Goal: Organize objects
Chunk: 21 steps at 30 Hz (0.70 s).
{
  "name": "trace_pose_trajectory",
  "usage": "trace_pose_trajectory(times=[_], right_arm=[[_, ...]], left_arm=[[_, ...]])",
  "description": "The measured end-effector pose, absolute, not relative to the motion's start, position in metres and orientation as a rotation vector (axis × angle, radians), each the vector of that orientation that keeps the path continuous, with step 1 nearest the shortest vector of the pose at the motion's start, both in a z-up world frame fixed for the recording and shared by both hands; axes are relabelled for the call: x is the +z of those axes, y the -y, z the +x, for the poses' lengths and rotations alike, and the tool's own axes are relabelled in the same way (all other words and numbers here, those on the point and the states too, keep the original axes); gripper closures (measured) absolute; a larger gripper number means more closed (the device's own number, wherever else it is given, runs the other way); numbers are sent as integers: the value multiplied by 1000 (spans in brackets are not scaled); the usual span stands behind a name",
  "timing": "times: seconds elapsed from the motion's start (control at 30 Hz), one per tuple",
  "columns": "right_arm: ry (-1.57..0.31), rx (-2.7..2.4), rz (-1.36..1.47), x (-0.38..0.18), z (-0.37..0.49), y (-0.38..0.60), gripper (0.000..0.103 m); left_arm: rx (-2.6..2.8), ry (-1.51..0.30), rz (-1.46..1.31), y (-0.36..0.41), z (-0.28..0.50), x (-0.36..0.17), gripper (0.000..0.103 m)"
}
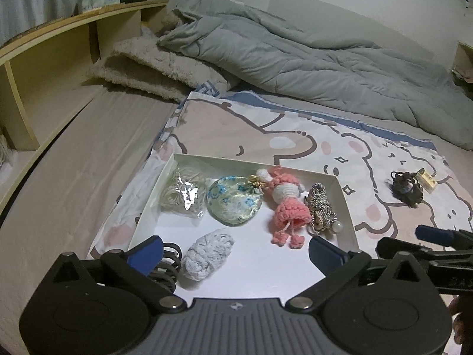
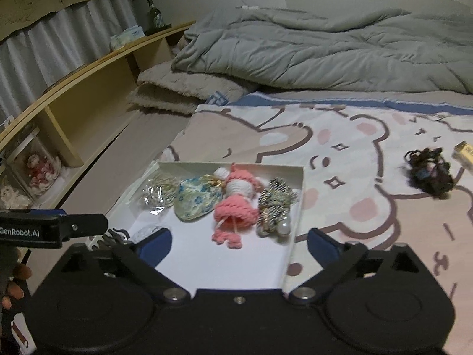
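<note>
White tray (image 1: 344, 195) on the cartoon blanket (image 1: 295, 130) holds a pink crochet doll (image 1: 285, 204), floral pouch (image 1: 233, 202) and grey yarn ball (image 1: 207, 253); left gripper (image 1: 235, 251) gapes, nothing between. Right wrist view: right gripper (image 2: 239, 247) likewise spread wide, unloaded, above the tray; dark tangle (image 2: 428, 171) lies well apart.

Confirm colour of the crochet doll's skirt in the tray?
Pink; the crochet doll shows best in the left wrist view.
</note>
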State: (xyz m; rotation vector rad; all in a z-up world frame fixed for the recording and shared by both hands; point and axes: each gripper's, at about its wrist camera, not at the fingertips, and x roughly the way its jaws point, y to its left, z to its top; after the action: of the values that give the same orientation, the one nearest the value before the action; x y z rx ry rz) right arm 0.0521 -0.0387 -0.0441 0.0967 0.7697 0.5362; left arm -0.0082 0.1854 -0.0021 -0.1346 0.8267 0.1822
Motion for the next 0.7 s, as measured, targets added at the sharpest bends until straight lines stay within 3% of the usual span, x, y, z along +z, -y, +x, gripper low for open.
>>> trace_pose_trajectory(times=[0.7], right_arm=[[-730,496,58,-24,50,76,0]], left_arm=[[157,-799,-130,-162,-9,7,0]])
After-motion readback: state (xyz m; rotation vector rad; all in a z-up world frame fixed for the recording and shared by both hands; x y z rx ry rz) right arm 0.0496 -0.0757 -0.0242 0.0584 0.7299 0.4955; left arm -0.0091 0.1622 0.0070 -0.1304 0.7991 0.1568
